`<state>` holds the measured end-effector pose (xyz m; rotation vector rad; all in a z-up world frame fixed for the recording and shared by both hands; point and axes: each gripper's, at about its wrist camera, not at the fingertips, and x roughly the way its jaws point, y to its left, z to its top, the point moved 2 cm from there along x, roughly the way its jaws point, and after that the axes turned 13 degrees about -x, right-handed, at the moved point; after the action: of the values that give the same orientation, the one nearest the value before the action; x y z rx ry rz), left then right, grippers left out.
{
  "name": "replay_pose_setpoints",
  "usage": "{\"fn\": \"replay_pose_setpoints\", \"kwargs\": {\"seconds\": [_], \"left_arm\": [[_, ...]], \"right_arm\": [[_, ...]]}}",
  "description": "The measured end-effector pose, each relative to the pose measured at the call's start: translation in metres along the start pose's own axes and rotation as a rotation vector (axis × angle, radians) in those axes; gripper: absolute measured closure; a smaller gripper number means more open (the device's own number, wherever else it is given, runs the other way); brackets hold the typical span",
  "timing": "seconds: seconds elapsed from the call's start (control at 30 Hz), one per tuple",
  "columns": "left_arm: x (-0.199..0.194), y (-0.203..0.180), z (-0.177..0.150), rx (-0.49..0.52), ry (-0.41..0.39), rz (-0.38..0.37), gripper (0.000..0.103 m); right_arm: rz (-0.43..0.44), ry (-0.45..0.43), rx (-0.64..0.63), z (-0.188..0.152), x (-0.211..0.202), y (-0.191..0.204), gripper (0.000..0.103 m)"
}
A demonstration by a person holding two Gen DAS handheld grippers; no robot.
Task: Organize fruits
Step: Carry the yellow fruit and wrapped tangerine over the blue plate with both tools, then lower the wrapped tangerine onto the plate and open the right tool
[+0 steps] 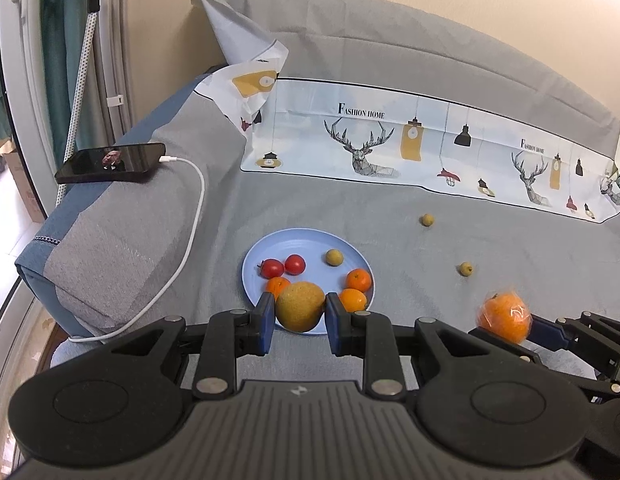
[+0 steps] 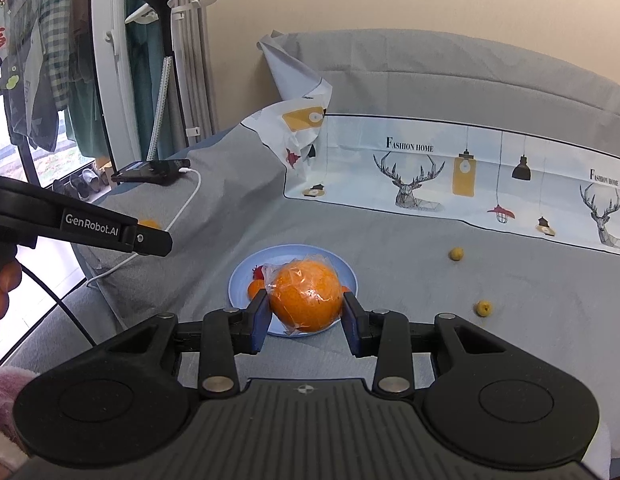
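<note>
Fruit count: two tomatoes (image 1: 284,266), three small oranges (image 1: 358,280), one green fruit (image 1: 333,257) on the blue plate (image 1: 294,242); two more lie far right. My left gripper (image 1: 300,307) clamps a yellow pear (image 1: 300,306), stem end upward, over the plate's near rim; my right gripper (image 2: 306,300) clamps a wrapped orange (image 2: 306,296).

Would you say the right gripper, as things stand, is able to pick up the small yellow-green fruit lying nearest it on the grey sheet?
Probably not yet: the right gripper is shut on a plastic-wrapped orange, so its jaws are occupied. The small fruit itself lies unobstructed on the sheet.
</note>
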<state>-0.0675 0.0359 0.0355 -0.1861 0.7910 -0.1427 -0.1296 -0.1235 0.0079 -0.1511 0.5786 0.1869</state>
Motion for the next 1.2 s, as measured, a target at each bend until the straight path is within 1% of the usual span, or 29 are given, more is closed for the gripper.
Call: {"fn": "replay_pose_setpoints", "kwargs": {"seconds": [0.4,0.73,1.03,1.2], "left_arm": [[0.011,0.004,0.0,-0.008,0.02,0.009,0.073],[0.027,0.006,-0.001,-0.006,0.048,0.021,0.073],[0.055,0.006,0.004,0.002,0.079,0.039,0.073],[0.078,0.002,0.01,0.002,0.119,0.03,0.073]], "right_arm": [[0.014,0.033,-0.006,-0.001,0.012,0.0,0.064],[0.007,0.058,-0.012,-0.004,0.027,0.0,0.064],[0.005,0.08,-0.041,-0.004,0.051,0.003,0.064],[0.02,0.106,-0.045,-0.004,0.073,0.003,0.064]]}}
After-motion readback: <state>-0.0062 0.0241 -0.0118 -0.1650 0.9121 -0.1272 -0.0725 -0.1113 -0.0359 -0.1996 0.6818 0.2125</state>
